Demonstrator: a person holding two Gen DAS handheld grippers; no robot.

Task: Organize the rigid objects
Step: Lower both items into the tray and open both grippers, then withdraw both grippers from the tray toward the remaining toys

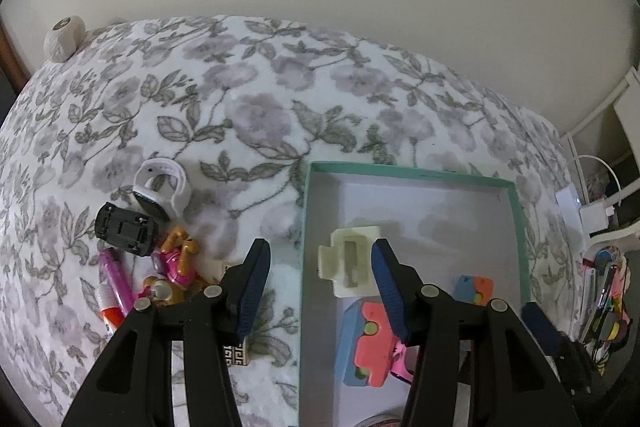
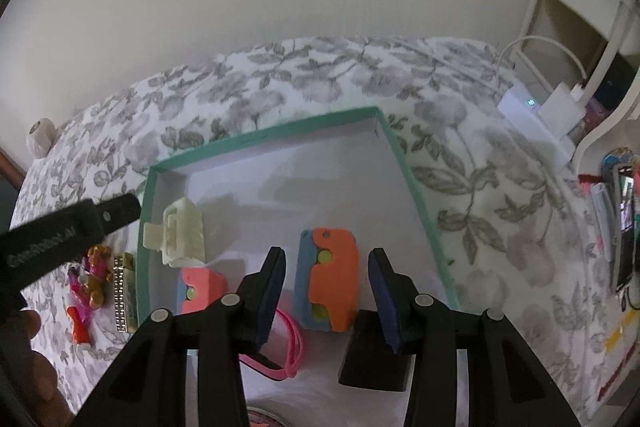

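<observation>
A teal-rimmed box (image 1: pixel 412 174) (image 2: pixel 264 135) lies on the floral bedspread. It holds a cream hair clip (image 1: pixel 350 263) (image 2: pixel 180 237), a pink-and-blue block (image 1: pixel 366 343) (image 2: pixel 200 287), an orange-and-blue block (image 2: pixel 330 285) (image 1: pixel 474 289), a pink band (image 2: pixel 290 343) and a black block (image 2: pixel 374 351). My left gripper (image 1: pixel 320 291) is open and empty over the box's left rim. My right gripper (image 2: pixel 326 301) is open and empty above the orange block. Left of the box lie a black toy car (image 1: pixel 124 229), a white watch (image 1: pixel 158 193), bear figures (image 1: pixel 178 255), a purple glue stick (image 1: pixel 114 285) and a patterned case (image 1: pixel 236 353).
A yarn ball (image 1: pixel 64 37) sits at the bed's far left corner. A white charger with cables (image 2: pixel 536 115) and a rack of colourful items (image 2: pixel 620 227) stand to the right. A wall rises behind the bed.
</observation>
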